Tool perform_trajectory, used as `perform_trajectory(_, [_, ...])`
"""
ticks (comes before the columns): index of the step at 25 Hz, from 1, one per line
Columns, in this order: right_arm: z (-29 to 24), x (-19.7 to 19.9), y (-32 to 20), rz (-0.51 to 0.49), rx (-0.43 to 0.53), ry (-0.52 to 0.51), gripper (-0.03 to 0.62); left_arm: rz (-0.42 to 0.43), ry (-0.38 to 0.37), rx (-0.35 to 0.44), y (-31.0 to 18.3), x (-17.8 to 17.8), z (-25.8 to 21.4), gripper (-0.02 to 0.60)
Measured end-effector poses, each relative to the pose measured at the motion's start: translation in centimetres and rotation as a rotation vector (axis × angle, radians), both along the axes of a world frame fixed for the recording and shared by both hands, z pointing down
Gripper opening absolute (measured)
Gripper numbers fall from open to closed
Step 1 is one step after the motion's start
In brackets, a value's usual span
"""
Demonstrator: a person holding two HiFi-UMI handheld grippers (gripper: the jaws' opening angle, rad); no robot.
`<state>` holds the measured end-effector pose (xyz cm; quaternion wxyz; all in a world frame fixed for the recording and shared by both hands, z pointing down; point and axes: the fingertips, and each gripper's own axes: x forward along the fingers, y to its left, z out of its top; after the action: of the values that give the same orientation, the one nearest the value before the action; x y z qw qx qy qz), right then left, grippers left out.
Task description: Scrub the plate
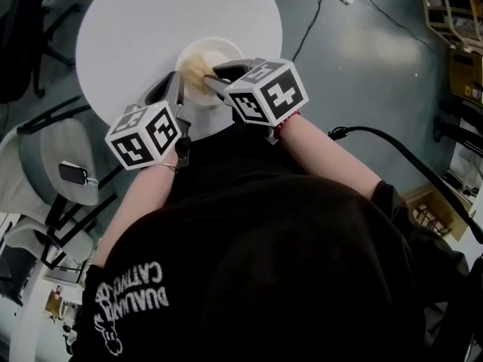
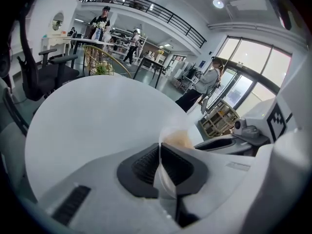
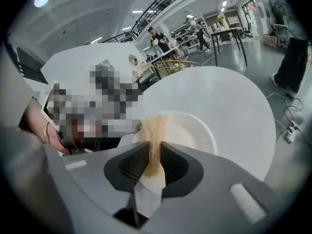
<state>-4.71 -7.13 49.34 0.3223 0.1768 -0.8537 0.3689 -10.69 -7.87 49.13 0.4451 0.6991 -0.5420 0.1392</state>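
Nearest in the head view, beyond the person's black shirt [image 1: 264, 240], the left gripper [image 1: 181, 81] and right gripper [image 1: 216, 74] met at the plate [image 1: 220, 51] on the round worktop [image 1: 143, 21]. Left gripper view: jaws pinched the plate's rim. Right gripper view: jaws clamped a tan scrubber [image 3: 153, 130]. Scrubbing seemed in hand; next, wiping across the plate.

Bright, even light; edges fisheye-warped and dark.

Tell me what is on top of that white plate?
A tan scrubbing pad, pinched in the right gripper, rests on the plate. The plate surface beneath the pad is covered and cannot be seen.
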Motion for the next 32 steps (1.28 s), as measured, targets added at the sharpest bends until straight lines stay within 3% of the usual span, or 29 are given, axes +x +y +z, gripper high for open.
perform_trajectory(32, [1.7, 10.5, -3.9, 0.289, 0.038, 0.192, 0.084, 0.027, -0.017, 0.047, -0.1, 0.8, -1.0, 0.012])
